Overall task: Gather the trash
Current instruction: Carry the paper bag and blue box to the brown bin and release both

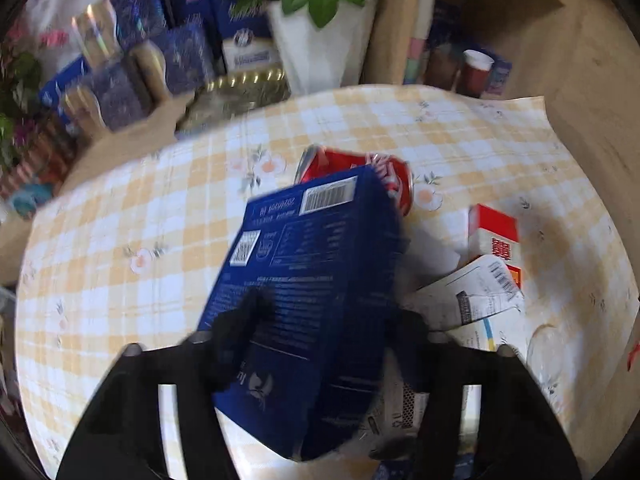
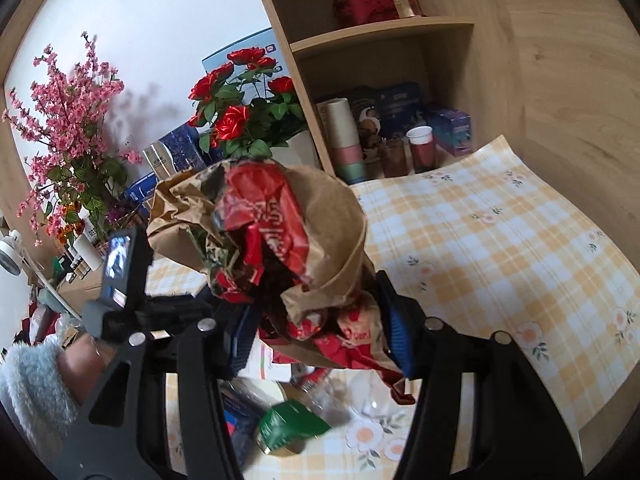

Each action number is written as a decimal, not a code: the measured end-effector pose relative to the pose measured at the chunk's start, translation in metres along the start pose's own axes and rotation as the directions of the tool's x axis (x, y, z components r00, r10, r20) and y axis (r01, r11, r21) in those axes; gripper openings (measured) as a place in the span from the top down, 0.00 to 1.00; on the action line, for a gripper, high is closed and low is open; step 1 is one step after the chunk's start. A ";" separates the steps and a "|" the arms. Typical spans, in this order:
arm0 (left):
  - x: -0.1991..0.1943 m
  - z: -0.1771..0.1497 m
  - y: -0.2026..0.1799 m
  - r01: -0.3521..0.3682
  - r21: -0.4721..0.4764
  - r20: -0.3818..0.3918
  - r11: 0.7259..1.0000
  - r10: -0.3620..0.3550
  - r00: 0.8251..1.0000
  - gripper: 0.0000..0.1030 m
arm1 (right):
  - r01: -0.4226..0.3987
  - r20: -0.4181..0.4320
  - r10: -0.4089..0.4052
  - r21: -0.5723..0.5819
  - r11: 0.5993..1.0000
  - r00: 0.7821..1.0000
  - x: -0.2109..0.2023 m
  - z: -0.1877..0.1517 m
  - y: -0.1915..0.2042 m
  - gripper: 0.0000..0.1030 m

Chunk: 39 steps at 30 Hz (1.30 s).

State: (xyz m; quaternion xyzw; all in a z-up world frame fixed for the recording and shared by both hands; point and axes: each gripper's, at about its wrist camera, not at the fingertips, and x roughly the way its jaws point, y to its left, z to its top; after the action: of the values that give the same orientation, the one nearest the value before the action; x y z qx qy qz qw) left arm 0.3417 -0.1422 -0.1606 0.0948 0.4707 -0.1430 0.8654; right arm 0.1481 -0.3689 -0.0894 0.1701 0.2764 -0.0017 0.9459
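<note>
The job looks partly done, with plenty of litter left on the yellow-and-white checked tablecloth (image 1: 120,216). The left gripper (image 1: 332,320) has its black fingers on either side of a dark blue printed cardboard box (image 1: 312,280), which stands tilted between them above the cloth; the pads appear to press on it, though blur makes the contact hard to confirm. The right gripper (image 2: 320,320) clamps a crumpled brown paper bag stuffed with red wrappers (image 2: 280,232), held up off the table. Yet to be collected, by my reading: a crushed red drink can (image 1: 360,168) just behind the box, a small red-and-white carton (image 1: 494,232), white printed paper packaging (image 1: 472,300) beside it, and a green foil packet (image 2: 292,426) lying under the bag.
</note>
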 end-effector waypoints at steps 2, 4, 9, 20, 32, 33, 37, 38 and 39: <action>-0.015 0.001 0.006 -0.001 0.018 0.039 1.000 0.000 0.999 0.64 | -0.004 -0.002 0.004 0.004 1.000 1.000 -0.006 -0.003 -0.003 0.46; -0.023 0.002 0.025 0.061 -0.042 0.031 0.997 -0.060 0.998 0.66 | -0.010 -0.002 0.010 0.004 1.000 1.000 -0.010 -0.005 -0.004 0.46; -0.042 0.003 0.092 0.083 -0.169 -0.009 0.982 -0.085 0.996 0.79 | -0.030 0.001 0.030 0.012 0.999 1.000 -0.018 -0.008 -0.002 0.46; -0.045 -0.041 0.182 0.117 -0.400 -0.035 0.909 -0.143 0.989 0.84 | -0.035 -0.052 0.037 0.032 0.999 0.998 -0.020 -0.022 0.002 0.46; -0.142 -0.091 0.166 0.216 -0.385 0.096 0.897 -0.194 0.976 0.85 | -0.043 -0.094 0.044 0.012 0.999 0.995 -0.060 -0.039 0.015 0.46; -0.155 -0.102 0.162 0.234 -0.383 0.112 0.894 -0.207 0.972 0.85 | -0.044 -0.100 0.045 0.011 0.999 0.994 -0.065 -0.043 0.016 0.45; -0.196 -0.140 0.151 0.292 -0.380 0.174 0.878 -0.242 0.955 0.85 | -0.050 -0.119 0.052 0.012 0.999 0.992 -0.088 -0.059 0.020 0.45; -0.206 -0.149 0.147 0.301 -0.376 0.182 0.877 -0.248 0.951 0.85 | -0.053 -0.127 0.055 0.017 0.998 0.990 -0.095 -0.066 0.020 0.45; -0.217 -0.159 0.142 0.309 -0.365 0.196 0.878 -0.252 0.948 0.85 | -0.058 -0.138 0.061 0.028 0.998 0.989 -0.100 -0.074 0.019 0.45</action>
State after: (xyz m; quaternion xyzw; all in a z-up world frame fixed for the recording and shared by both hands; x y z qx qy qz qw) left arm 0.1524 0.0733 -0.0596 -0.1594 0.4353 -0.1765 0.8683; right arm 0.0264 -0.3359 -0.0888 0.1894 0.3362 0.0349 0.9219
